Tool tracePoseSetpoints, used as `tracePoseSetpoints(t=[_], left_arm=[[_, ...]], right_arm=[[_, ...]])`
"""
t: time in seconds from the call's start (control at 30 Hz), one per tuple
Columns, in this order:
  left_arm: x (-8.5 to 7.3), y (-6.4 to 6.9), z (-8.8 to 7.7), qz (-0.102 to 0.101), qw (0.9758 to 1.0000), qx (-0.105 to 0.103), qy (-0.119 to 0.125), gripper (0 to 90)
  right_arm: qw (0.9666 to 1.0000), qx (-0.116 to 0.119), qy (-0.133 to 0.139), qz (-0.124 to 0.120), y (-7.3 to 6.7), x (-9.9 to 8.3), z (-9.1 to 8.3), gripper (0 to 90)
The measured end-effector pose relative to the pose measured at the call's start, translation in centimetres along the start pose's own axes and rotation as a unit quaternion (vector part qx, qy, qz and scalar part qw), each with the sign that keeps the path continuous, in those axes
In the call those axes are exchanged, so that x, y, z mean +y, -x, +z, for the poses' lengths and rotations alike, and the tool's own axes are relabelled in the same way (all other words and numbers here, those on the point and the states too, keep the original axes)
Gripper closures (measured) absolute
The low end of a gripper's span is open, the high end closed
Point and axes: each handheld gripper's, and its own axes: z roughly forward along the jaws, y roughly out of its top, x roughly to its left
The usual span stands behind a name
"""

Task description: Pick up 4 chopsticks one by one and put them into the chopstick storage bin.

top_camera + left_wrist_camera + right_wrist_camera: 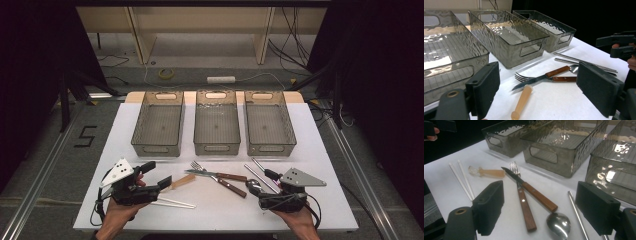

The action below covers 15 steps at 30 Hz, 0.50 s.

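On the white table point(220, 207) lie a fork point(199, 166) and a knife point(212, 174), both with brown wooden handles and crossed over each other. My left gripper point(156, 174) hovers open at the left, beside a pale wooden-handled utensil point(182, 181) and two white chopsticks point(175, 202). In the left gripper view its pads point(484, 87) stand wide, with that pale handle point(522, 101) on the table beyond them. My right gripper point(261, 181) is open at the right, just by a steel spoon point(558, 223) and metal chopsticks point(262, 172). Nothing is gripped by either.
Three translucent grey bins stand in a row behind the cutlery: left point(155, 149), middle point(216, 148), right point(271, 148), all with nothing inside. Bare floor with cables and a roll of tape lies beyond the table's far edge.
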Motion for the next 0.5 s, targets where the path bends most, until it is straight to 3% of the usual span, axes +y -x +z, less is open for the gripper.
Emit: tracePoseSetpoints(t=[0.23, 0.5], left_arm=[[0.0, 0.01, 0.03, 0.001, 1.0, -0.001, -0.003, 18.7], [0.0, -0.01, 0.07, 0.001, 1.0, -0.001, -0.004, 18.7]], right_arm=[[1.0, 0.004, -0.007, 0.002, 0.29, 0.12, -0.05, 25.7], [0.9994, 0.008, -0.033, -0.009, 0.68, 0.71, -0.18, 29.0]])
